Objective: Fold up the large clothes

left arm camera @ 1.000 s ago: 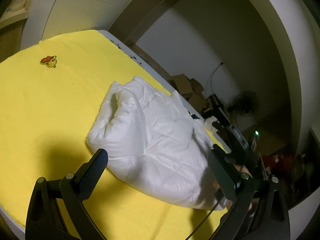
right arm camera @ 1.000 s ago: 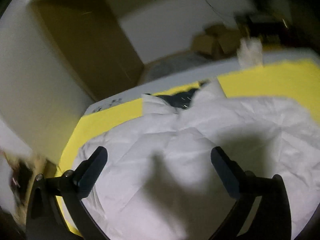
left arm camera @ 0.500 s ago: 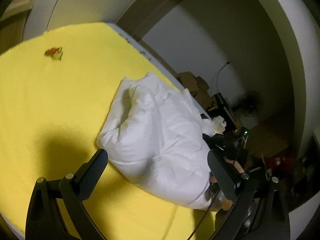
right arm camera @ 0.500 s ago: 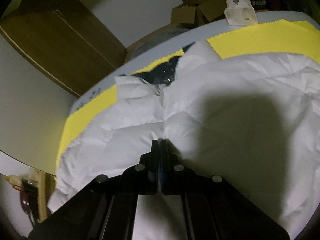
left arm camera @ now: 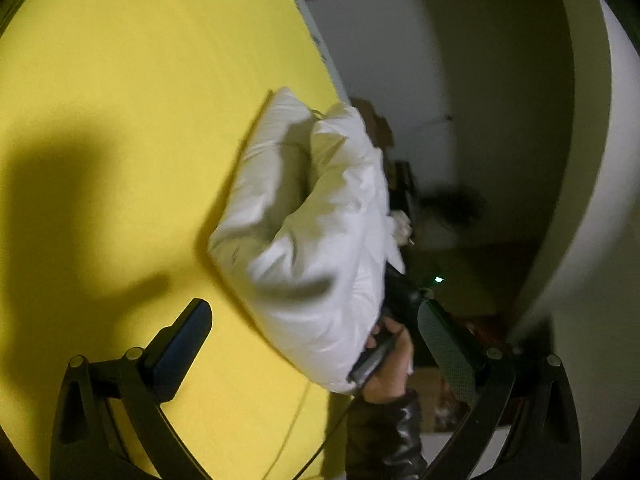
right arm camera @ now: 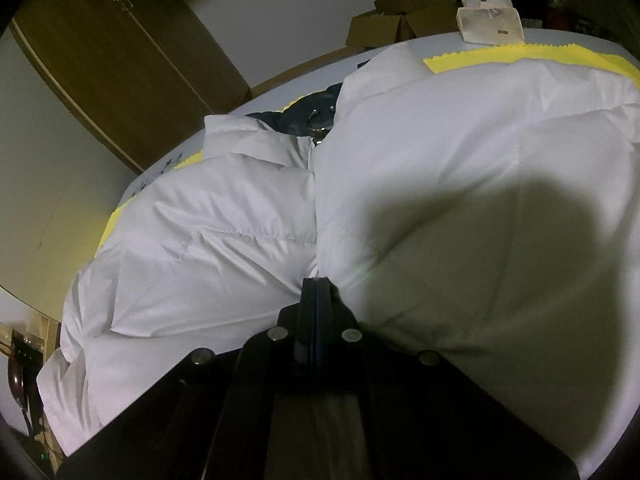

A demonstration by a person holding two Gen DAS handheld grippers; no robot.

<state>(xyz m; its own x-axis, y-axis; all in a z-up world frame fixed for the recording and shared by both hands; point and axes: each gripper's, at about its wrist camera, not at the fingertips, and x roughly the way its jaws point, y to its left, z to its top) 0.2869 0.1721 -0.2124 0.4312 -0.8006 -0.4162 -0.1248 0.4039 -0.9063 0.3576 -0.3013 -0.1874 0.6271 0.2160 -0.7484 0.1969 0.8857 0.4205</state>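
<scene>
Newly clamped jacket (right arm camera: 400, 184) in right hand-held gripper (right arm camera: 316, 286)

No text, label or number is legible in either view.

The jacket (right arm camera: 440, 168) was white quilted cloth, smooth with a faint sheen, creased along its stitched seams. The yellow cover (left arm camera: 120, 160) was matt cloth with a zigzag-cut edge. The right gripper (right arm camera: 316, 284) was matt black plastic fitted with bright metal screws. The left gripper (left arm camera: 316, 340) had textured dark pads. The boxes (right arm camera: 392, 20) were brown cardboard. The sleeve (left arm camera: 392, 432) was glossy black.
</scene>
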